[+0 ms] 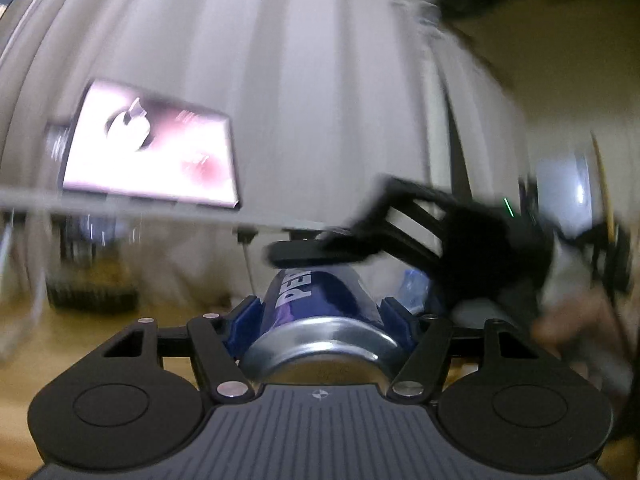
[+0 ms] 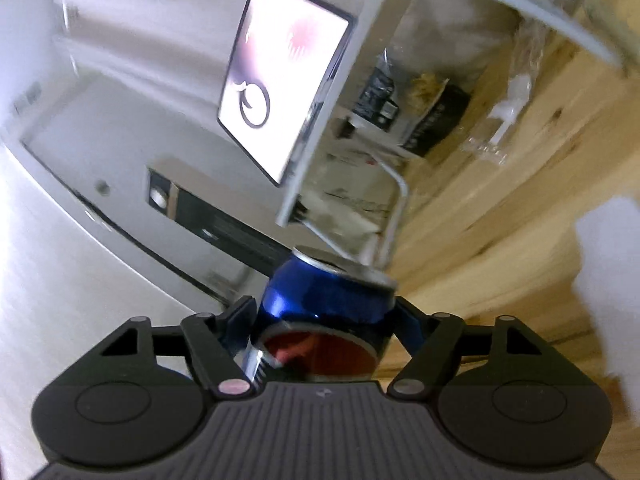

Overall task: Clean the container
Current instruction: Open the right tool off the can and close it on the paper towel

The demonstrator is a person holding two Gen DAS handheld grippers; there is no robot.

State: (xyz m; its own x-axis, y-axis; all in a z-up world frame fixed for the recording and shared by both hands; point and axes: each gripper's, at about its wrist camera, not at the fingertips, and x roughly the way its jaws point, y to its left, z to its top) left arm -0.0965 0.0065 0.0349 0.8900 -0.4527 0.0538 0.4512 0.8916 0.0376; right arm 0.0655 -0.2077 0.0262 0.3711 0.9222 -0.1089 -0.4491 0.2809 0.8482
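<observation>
Your left gripper (image 1: 320, 312) and your right gripper (image 2: 324, 312) are both closed on the blue can (image 2: 320, 300) – lifted above the wooden table (image 2: 500, 200). No cleaning is visible yet – I judge wiping or rinsing remains.

Left wrist view: the blue can (image 1: 320, 308) fills the gap between the left gripper (image 1: 320, 312) jaws. The right gripper (image 1: 400, 236) crosses just beyond the can's far end, blocking forward passage. Bare wooden table (image 1: 100, 336) lies left.

Right wrist view: a lit screen (image 2: 280, 80) and metal stand (image 2: 394, 216) stand beyond the can; open tabletop lies right.
</observation>
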